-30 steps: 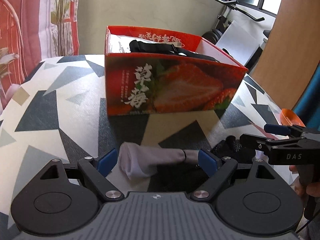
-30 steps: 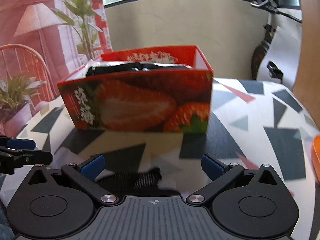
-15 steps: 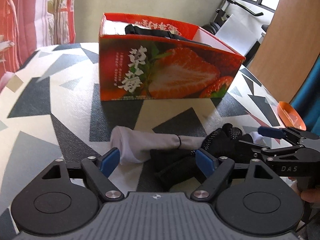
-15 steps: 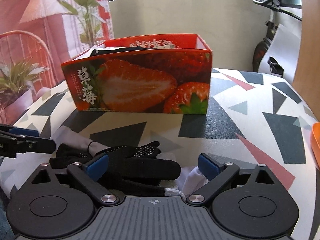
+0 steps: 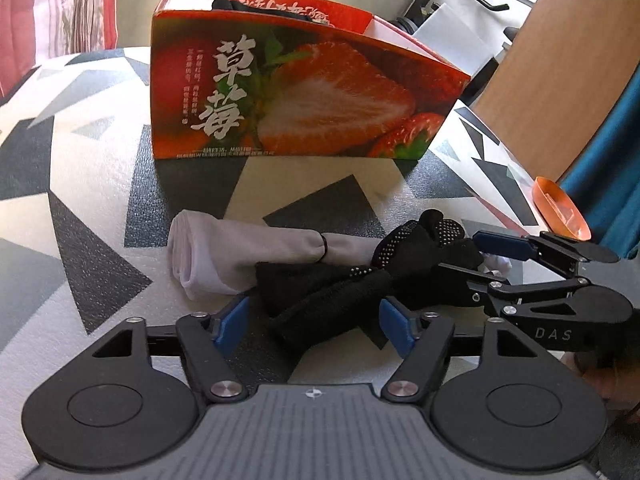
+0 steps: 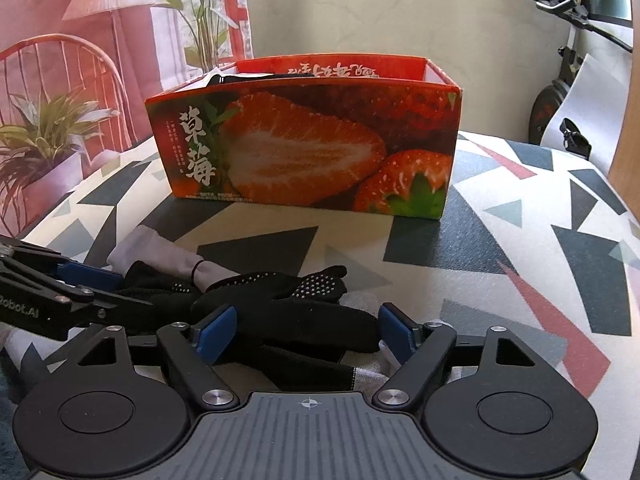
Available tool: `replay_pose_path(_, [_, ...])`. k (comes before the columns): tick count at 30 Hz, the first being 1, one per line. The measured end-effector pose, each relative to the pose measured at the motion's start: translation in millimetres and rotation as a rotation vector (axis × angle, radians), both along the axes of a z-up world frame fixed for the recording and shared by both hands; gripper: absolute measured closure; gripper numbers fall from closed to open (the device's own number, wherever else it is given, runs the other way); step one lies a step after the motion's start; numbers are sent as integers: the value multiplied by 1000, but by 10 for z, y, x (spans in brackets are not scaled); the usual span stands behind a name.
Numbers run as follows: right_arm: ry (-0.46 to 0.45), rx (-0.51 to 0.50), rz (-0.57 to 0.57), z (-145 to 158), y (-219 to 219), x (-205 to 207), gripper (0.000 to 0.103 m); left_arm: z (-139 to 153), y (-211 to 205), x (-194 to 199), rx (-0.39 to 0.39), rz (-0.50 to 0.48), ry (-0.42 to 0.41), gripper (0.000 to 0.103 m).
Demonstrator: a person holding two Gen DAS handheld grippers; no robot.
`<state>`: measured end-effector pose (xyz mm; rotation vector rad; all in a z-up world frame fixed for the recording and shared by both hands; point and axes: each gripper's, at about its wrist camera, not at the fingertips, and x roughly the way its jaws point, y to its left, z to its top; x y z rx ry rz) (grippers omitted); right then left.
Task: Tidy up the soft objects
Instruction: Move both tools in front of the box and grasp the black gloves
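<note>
A pair of black dotted gloves lies on the patterned table, over a rolled white sleeve. My left gripper is open, its blue pads either side of a glove cuff. My right gripper is open, its pads straddling the gloves; it shows from the side in the left wrist view. The red strawberry box stands behind, with dark cloth inside.
An orange dish sits at the table's right edge. A wooden panel stands at the right. Potted plants and a red chair are left of the table. An exercise bike stands behind.
Both grippers have pulled back and lowered toward the gloves, which now lie between the pads of each. The box looks farther away. Both grippers stay open.
</note>
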<state>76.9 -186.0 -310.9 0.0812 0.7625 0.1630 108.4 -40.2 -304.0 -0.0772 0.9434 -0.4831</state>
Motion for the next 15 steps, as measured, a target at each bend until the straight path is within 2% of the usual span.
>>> replay_pose_path(1, [-1,0,3,1,6,-3,32,-16,2,12,4,7,10,34])
replay_pose_path(3, [2,4,17,2,26,-3,35,-45,5,39,2,11,28,45])
replay_pose_path(5, [4,-4,28,-1,58,-3,35,-62,-1,44,-5,-1,37,53])
replay_pose_path(6, [5,-8,34,-3,73,-4,35,-61,-9,36,6,-5,28,61])
replay_pose_path(8, [5,-14,36,-7,85,-9,35,-74,-5,45,17,-10,29,67])
replay_pose_path(15, [0,-3,-4,-24,30,-36,32,-96,52,49,-1,1,33,69])
